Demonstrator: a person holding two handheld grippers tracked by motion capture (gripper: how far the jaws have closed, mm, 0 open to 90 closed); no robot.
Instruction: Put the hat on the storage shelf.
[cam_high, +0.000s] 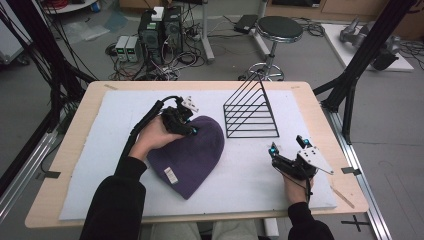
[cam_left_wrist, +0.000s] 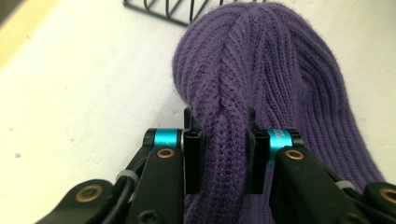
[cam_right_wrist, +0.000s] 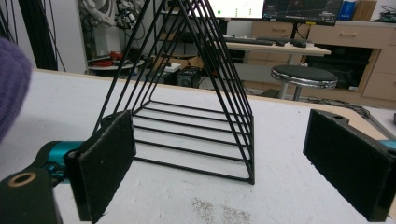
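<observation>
1. Purple knit hat (cam_high: 192, 152) lies on the white pad (cam_high: 100, 145) that covers the wooden bench (cam_high: 75, 117), left of centre, with a small pale label (cam_high: 171, 175) near its lower edge.
2. Left hand-held gripper (cam_high: 187, 125) sits at the hat's upper left edge, held in the left hand (cam_high: 155, 136), its black cable arching back over the wrist.
3. In the left gripper view the jaws are pinched tight on a raised fold of the hat (cam_left_wrist: 224, 140); the knit bunches into a ridge between the two black pads (cam_left_wrist: 193, 161) and spreads out wider beyond them.
4. Part of the hat near that grip is pulled up off the pad, while the rest lies flat.
5. Right hand-held gripper (cam_high: 287, 155) rests low over the pad near the bench's right front, held in the right hand (cam_high: 297, 189), well apart from the hat.
6. In the right gripper view its jaws stand wide apart with nothing between them; the rough black pads (cam_right_wrist: 105, 165) frame the black wire rack (cam_right_wrist: 196, 93).
7. That rack (cam_high: 250, 112), a triangular frame, stands upright on the pad just right of the hat and behind the right hand-held gripper.
8. A black round stool (cam_high: 279, 30) stands on the floor beyond the bench.
</observation>
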